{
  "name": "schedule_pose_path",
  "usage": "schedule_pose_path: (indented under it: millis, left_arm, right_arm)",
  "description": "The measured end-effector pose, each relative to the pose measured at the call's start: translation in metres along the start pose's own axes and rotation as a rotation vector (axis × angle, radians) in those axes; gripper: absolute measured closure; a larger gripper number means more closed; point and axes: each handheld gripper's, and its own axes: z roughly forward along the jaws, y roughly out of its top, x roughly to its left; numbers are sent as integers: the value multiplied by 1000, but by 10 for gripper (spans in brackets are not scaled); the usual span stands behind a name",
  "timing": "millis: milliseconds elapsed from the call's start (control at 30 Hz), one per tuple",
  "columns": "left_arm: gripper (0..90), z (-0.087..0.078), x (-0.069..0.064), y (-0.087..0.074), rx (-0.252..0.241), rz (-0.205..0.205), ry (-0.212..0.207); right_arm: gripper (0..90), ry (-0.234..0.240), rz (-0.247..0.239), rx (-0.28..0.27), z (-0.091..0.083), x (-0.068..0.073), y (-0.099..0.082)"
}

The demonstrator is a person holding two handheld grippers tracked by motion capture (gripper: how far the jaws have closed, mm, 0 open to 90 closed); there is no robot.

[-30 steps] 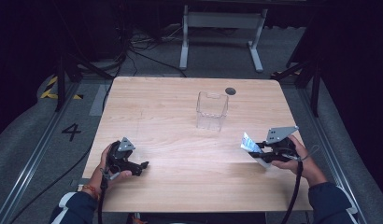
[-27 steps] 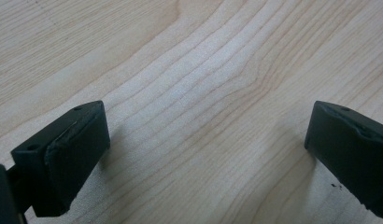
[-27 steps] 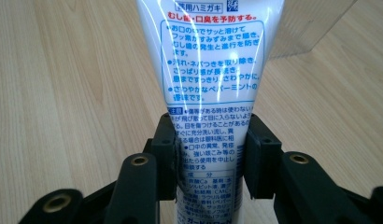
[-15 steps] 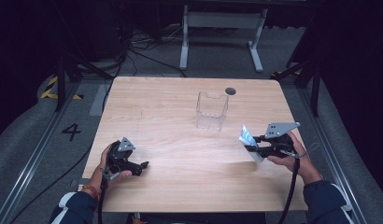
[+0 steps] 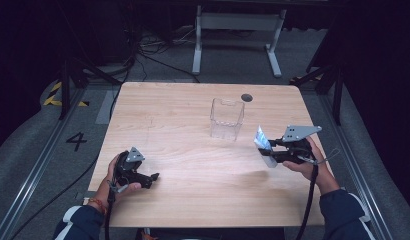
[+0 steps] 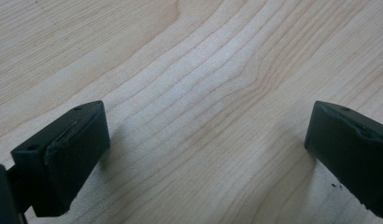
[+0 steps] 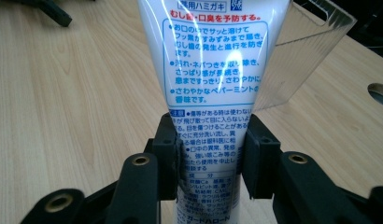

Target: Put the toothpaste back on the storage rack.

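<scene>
My right gripper [image 5: 267, 151] is shut on a white toothpaste tube [image 5: 263, 145] with blue print, held above the table's right side, a little right of a clear plastic cup [image 5: 226, 118]. In the right gripper view both pads [image 7: 173, 158] pinch the tube [image 7: 213, 70] low on its body, and the clear cup [image 7: 306, 51] stands just behind it. My left gripper [image 5: 152, 179] rests low over the front left of the table. Its jaws stand wide apart over bare wood [image 6: 203, 107], with nothing between them.
The wooden table [image 5: 183, 120] has a small round hole [image 5: 247, 97] near its far edge behind the cup. Beyond the table stand a grey metal frame [image 5: 238, 22] and cables on a dark floor. A floor mark "4" [image 5: 76, 141] lies left of the table.
My right gripper has carried the tube a little to the left and up, toward the clear cup. The left gripper has stayed in place.
</scene>
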Motion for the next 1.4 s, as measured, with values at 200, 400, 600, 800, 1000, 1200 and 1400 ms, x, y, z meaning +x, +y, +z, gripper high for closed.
schedule_pose_path:
  millis: [200, 400, 600, 800, 1000, 1200, 1400]
  left_arm:
    - [5, 0, 0, 0, 0, 0, 0]
    - [5, 0, 0, 0, 0, 1, 0]
    - [5, 0, 0, 0, 0, 0, 0]
    - [5, 0, 0, 0, 0, -1, 0]
    - [5, 0, 0, 0, 0, -1, 1]
    - [5, 0, 0, 0, 0, -1, 1]
    - [5, 0, 0, 0, 0, -1, 1]
  right_arm:
    - [643, -16, 16, -37, 0, -2, 5]
    - [645, -35, 29, -79, 0, -5, 11]
    - [645, -49, 36, -113, 0, -6, 19]
    - [645, -64, 30, -163, -2, -7, 36]
    - [646, -79, 26, -208, -3, -10, 52]
    - [645, -90, 24, -221, 1, -13, 66]
    - [645, -103, 22, -243, 7, -17, 82]
